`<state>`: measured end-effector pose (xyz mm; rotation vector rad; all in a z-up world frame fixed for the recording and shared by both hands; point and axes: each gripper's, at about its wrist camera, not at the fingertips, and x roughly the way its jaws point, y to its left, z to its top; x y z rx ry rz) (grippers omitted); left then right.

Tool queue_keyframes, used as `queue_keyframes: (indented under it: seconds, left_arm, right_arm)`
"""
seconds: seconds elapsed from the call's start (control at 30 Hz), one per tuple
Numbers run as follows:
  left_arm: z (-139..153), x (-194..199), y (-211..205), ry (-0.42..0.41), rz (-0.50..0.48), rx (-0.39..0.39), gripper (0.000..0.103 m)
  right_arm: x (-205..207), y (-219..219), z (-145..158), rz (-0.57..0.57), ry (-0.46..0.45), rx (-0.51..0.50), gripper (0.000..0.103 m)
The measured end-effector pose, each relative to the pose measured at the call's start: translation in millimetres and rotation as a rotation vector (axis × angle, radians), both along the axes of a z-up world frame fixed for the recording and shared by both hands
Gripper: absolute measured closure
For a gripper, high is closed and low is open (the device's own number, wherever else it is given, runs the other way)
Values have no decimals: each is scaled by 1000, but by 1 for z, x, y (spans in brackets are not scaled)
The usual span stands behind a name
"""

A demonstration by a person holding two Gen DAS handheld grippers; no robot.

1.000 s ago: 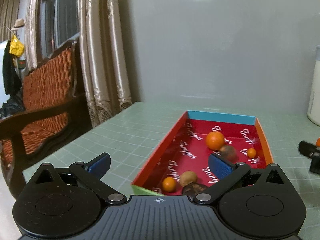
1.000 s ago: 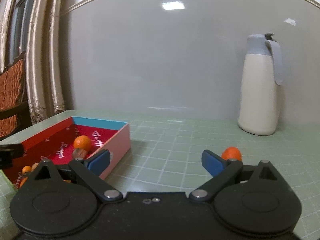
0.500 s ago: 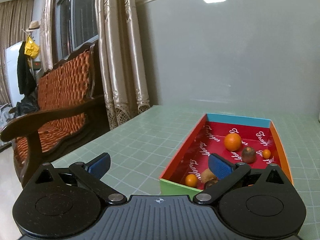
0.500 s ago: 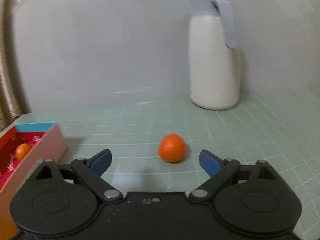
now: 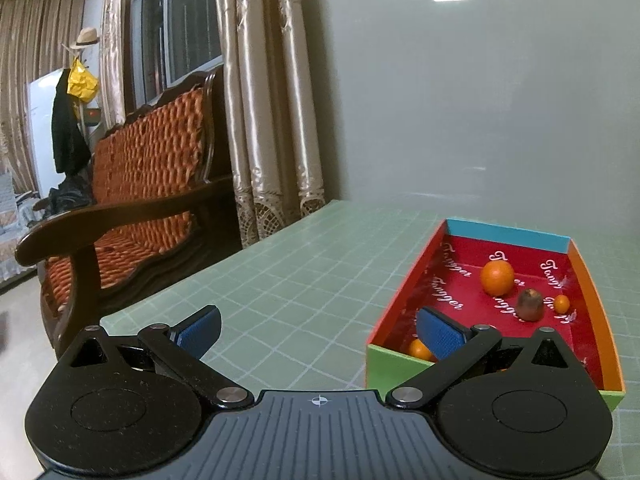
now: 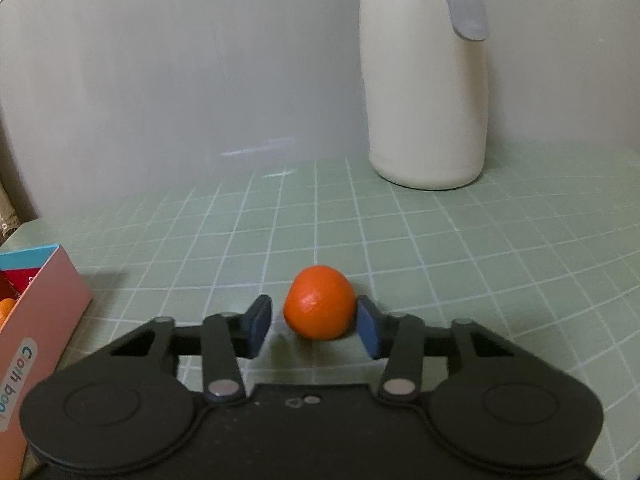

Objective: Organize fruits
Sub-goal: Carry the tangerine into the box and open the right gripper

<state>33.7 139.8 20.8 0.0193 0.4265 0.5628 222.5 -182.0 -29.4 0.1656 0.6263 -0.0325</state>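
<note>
Right gripper (image 6: 312,326) was closing around an orange (image 6: 319,307) on the green tabletop (image 6: 440,240); left gripper (image 5: 320,330) stood apart, empty.

Box (image 5: 592,312) lining: "Tangper" repeated; outer wall: "Cloth boo".

Both handheld tools look alike: the left gripper (image 5: 318,330) and right gripper (image 6: 314,326) each have a matte black body with two round discs, angled black link arms on silver pivot screws, and blue textured pads (image 5: 440,336). The left's ribbed centre plate bears a small white crosshair mark
</note>
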Motion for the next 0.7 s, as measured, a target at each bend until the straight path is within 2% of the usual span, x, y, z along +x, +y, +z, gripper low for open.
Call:
queue_keyframes:
  seconds: [0.03,0.3,0.57,0.7]
  left_arm:
    - [0,-1,1,0,2,-2,0]
    - [1,-10,14,-3,40,-16,0]
    - [-1,-30,39,-7,119,-54,0]
    - [-2,-38,50,2,148,-52,0]
  right_arm:
    - [0,0,0,2,-1,2,67]
    - [-16,20,9,99,-41,31,67]
    - [-56,76,39,348,-185,54,67]
    - [-72,104,50,465,-224,73,67]
